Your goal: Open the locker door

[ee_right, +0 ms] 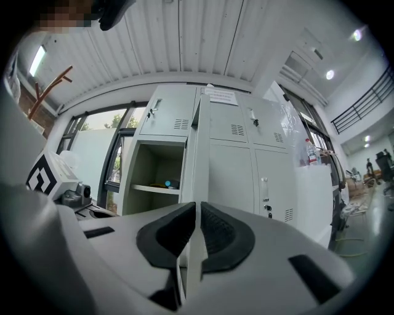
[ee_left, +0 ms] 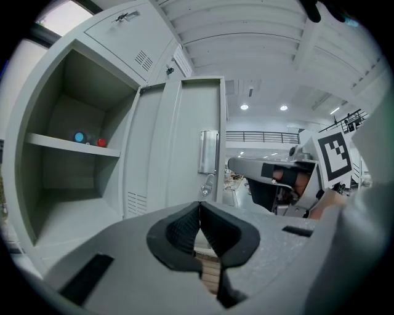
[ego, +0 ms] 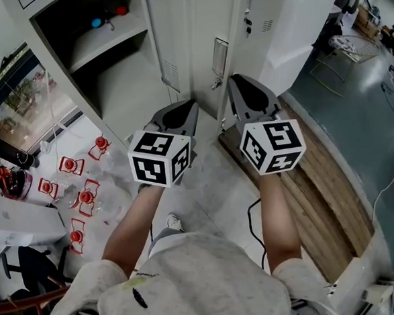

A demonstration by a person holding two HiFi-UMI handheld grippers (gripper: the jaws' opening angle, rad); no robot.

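Note:
The grey locker door [ego: 206, 33] stands ajar beside an open compartment [ego: 116, 67]. It carries a metal handle plate [ego: 219, 57] with a hasp below. My right gripper [ego: 234, 82] is shut on the door's free edge. In the right gripper view that edge [ee_right: 198, 154] runs edge-on down between the ribbed pads [ee_right: 178, 231] of the right gripper [ee_right: 197, 212]. My left gripper [ego: 187, 109] hovers just left of it, short of the door face, shut and empty. In the left gripper view the left gripper [ee_left: 199, 208] faces the door [ee_left: 194, 123], with the handle plate [ee_left: 209, 152] above and the right gripper [ee_left: 258, 169] at the right.
The open compartment has a shelf [ee_left: 68, 144] with a blue and a red object [ego: 97, 22]. Closed lockers [ee_right: 265, 166] continue to the right. On the floor lie several red-capped packets [ego: 81, 179], a white box [ego: 24, 219], a wooden pallet [ego: 322, 189] and a black cable [ego: 252, 218].

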